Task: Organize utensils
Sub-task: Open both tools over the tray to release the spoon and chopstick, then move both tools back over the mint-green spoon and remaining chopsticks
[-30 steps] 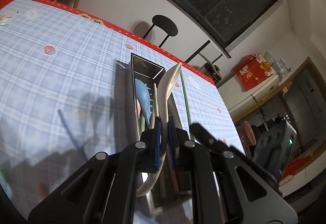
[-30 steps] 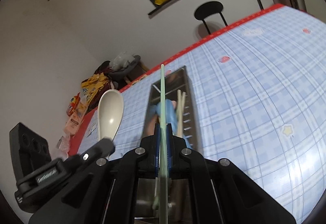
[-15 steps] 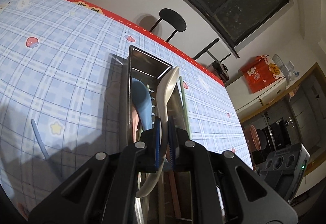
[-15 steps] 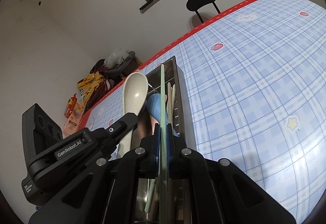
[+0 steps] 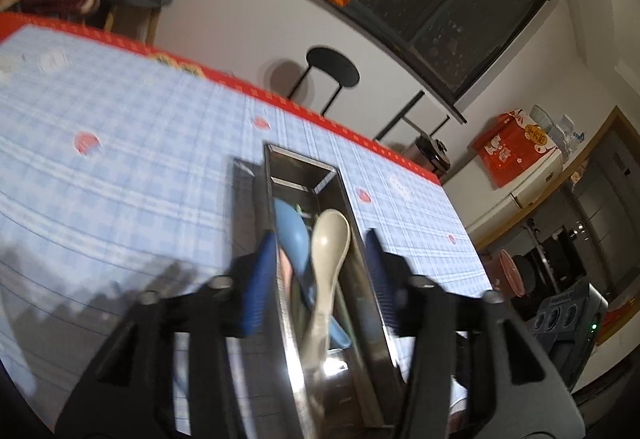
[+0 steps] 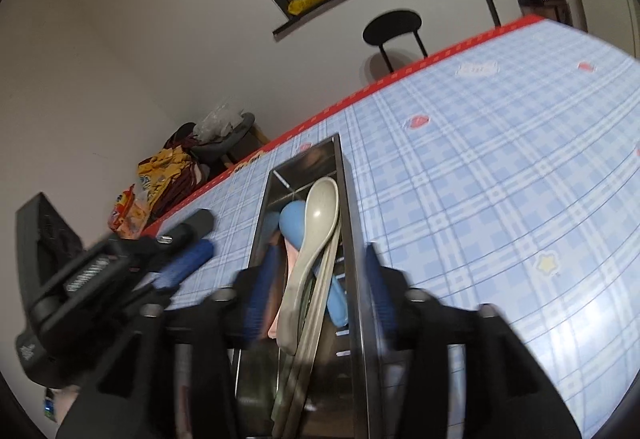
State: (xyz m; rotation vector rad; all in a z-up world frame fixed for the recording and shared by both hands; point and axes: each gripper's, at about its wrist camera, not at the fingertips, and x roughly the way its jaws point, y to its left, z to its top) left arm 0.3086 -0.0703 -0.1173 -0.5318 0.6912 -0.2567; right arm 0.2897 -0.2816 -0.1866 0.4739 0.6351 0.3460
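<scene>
Cream spoon [image 5: 329, 239] now released into tray [image 5: 362, 303], grippers opened

Blue plaid table [image 6: 500, 199], red-edged; steel utensil tray [image 6: 347, 199] on it.

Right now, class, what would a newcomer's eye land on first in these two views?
The long stainless steel utensil tray on the blue checked tablecloth, holding a cream plastic spoon lying across a blue plastic spoon. Both the left gripper and right gripper stand open over it, jaws having just opened, gripping nothing.
</scene>
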